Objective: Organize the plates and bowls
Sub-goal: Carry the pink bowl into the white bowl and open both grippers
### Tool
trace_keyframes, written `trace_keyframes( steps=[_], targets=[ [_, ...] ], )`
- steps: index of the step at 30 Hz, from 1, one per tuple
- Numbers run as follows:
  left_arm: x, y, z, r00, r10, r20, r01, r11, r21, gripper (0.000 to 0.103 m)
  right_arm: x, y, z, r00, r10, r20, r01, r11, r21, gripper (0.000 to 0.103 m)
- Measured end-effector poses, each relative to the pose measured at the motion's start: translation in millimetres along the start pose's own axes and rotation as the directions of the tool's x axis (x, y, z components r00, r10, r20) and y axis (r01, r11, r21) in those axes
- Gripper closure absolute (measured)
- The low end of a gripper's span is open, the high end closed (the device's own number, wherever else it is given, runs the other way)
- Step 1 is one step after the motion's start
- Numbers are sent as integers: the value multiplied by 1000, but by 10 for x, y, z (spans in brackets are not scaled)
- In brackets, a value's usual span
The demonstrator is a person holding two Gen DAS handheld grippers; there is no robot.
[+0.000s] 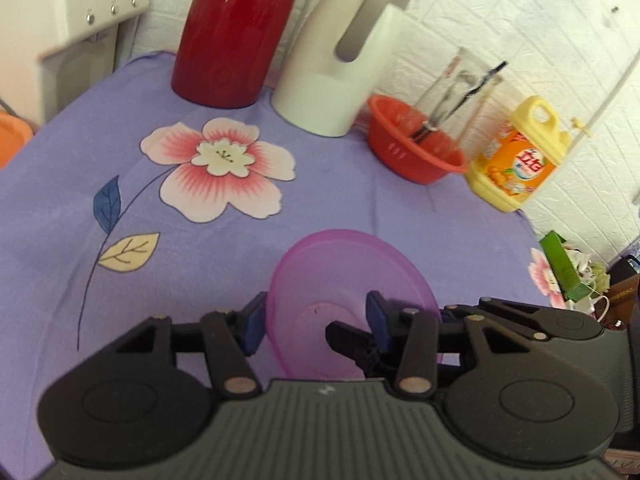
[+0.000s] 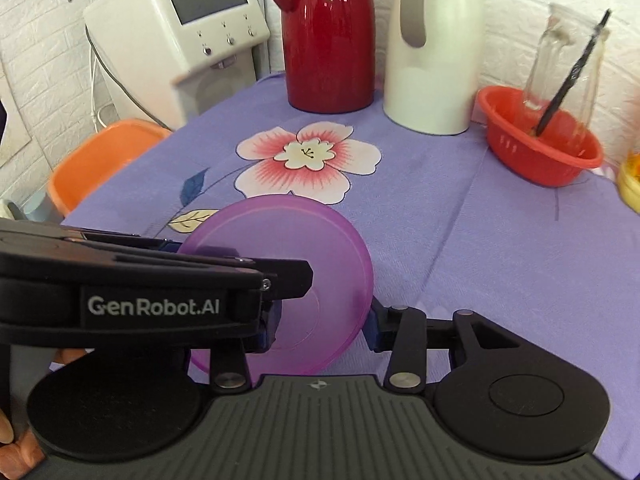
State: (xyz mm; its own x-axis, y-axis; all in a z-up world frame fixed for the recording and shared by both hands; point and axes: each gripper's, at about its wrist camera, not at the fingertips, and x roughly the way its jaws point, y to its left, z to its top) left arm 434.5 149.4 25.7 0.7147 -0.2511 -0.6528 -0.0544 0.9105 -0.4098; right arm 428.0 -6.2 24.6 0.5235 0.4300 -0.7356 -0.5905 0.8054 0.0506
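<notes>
A translucent purple plate (image 1: 348,276) is held tilted above the purple flowered tablecloth (image 1: 80,184); it also shows in the right wrist view (image 2: 288,248). My left gripper (image 1: 316,324) has its blue pads on either side of the plate's near rim, one pad left of the rim, one over its inner face. My right gripper (image 2: 320,332) also straddles the plate from the other side. The left gripper's body (image 2: 152,280) crosses the right wrist view and hides that gripper's left pad. Whether either pair of pads presses the plate is unclear.
At the table's back stand a red jug (image 2: 328,36), a white jug (image 2: 436,52), and a red basket (image 2: 540,148) holding a glass and a dark stick. A yellow detergent bottle (image 1: 516,156) stands at the right. A white appliance (image 2: 180,28) and an orange stool (image 2: 104,156) are at the left.
</notes>
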Motion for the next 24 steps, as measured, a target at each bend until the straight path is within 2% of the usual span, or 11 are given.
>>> trace_keyframes(
  steps=[5, 11, 17, 21, 24],
  targets=[
    [-441, -391, -228, 998, -56, 35, 54, 998, 42, 56, -599, 55, -190, 998, -46, 48, 47, 999, -4, 27],
    [-850, -923, -718, 991, -130, 40, 125, 986, 106, 56, -1292, 76, -649, 988, -127, 92, 128, 992, -4, 22],
    [-973, -1365, -1365, 980, -199, -24, 200, 966, 164, 56, -1776, 15, -1325, 976, -200, 90, 198, 980, 38, 14],
    [-909, -1555, -1732, 974, -206, -90, 221, 955, 200, 56, -1896, -54, -1752, 972, -226, 65, 221, 972, 79, 13],
    [-839, -1622, -1886, 972, -198, -124, 221, 951, 215, 56, -1891, -110, -1954, 974, -221, 48, 214, 970, 117, 12]
  ],
)
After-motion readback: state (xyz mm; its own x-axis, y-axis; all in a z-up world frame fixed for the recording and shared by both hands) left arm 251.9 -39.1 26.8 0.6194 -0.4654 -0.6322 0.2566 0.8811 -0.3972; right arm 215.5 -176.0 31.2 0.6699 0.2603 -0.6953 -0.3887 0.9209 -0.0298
